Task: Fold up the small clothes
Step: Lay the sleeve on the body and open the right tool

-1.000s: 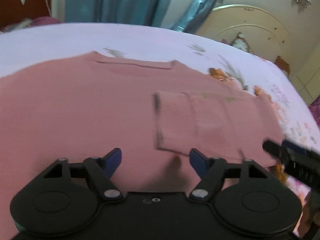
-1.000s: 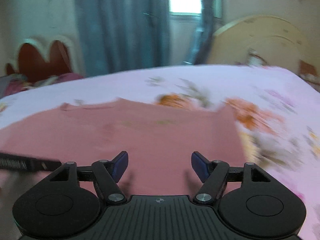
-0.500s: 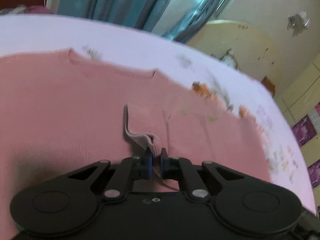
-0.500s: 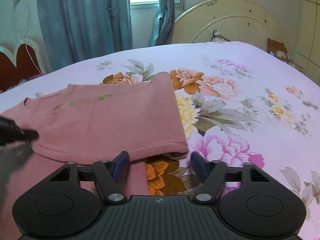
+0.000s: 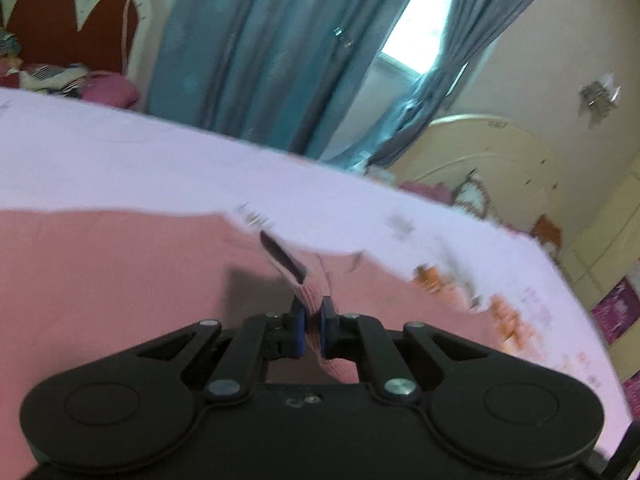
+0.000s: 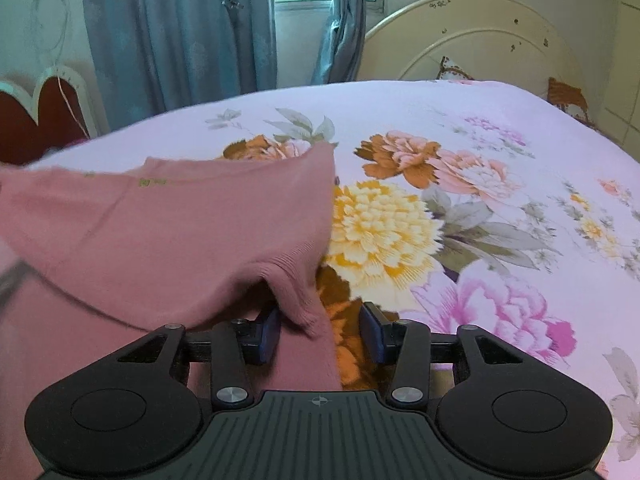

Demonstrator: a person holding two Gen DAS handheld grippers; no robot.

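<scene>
While the pink sweater lies spread on the flowered bedspread, the left gripper pinches its ribbed cuff tight, lifting the sleeve to fold it. The right gripper is closing, jaws still apart, around the sweater's folded edge so both can carry it together.

My left gripper is matt black plastic with blue pads that look rubbery and dull silver metal pins at the joints; between those pads sits the ribbed knit cuff of the pink sweater, a soft, fine-ribbed cloth without shine. My right gripper is the same matt plastic, its body grooved in fine ridges. The bedsheet is smooth printed cotton-like cloth, flat and matt. The curtains are thin blue-grey fabric. The headboard looks like cream painted wood, slightly glossy and chipped in spots.
</scene>
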